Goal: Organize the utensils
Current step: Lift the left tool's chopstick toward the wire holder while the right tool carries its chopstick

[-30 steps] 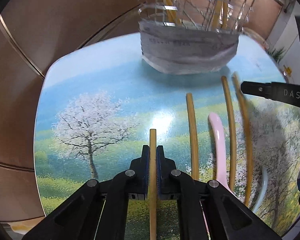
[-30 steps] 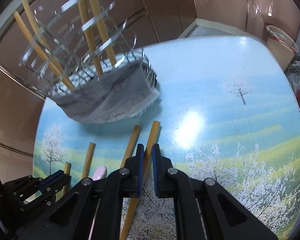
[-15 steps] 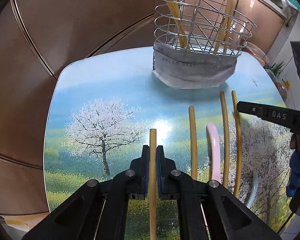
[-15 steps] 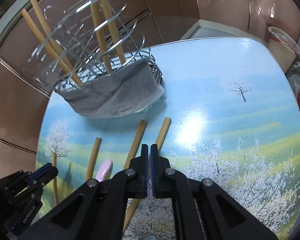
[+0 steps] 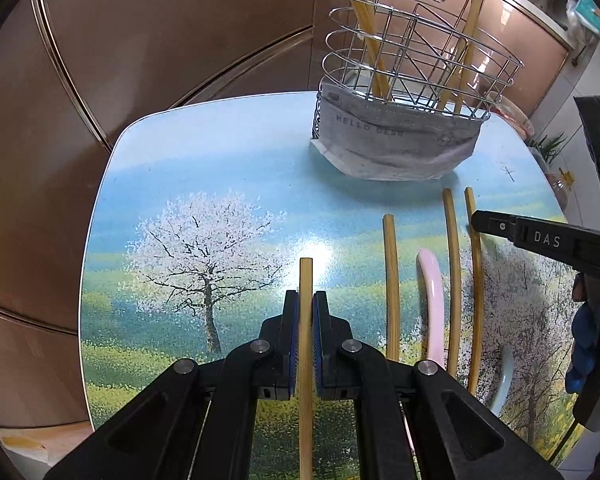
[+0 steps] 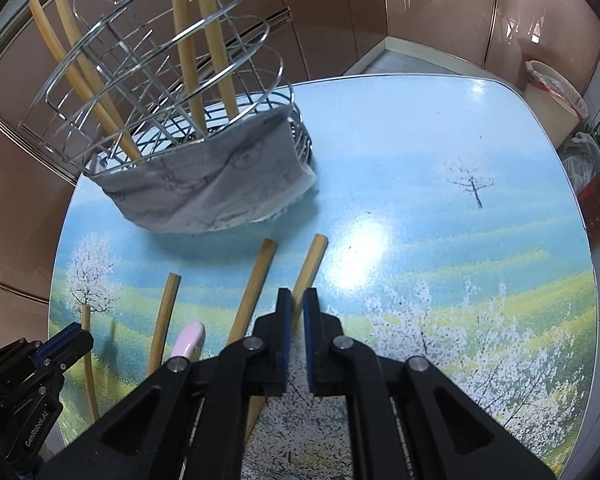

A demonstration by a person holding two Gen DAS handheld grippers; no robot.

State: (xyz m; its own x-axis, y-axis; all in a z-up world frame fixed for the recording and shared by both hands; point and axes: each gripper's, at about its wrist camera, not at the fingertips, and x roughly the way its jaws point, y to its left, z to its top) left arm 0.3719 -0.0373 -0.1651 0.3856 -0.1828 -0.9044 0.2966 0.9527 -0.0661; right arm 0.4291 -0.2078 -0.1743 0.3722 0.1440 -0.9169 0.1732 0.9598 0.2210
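The left gripper point(image 5: 306, 300) is clamped on one bamboo chopstick point(image 5: 306, 280), which runs lengthwise between the pads above the table point(image 5: 220, 152). Three loose chopsticks point(image 5: 391, 280) and a pink spoon point(image 5: 432, 300) lie side by side on the table to its right. The right gripper point(image 6: 294, 300) has just been opening: its jaws stand slightly apart over the outermost chopstick point(image 6: 312, 264), and the pads do not press on it. At the far edge stands a wire utensil basket point(image 5: 412, 68), wrapped in a grey cloth point(image 5: 396, 140) and holding upright chopsticks.
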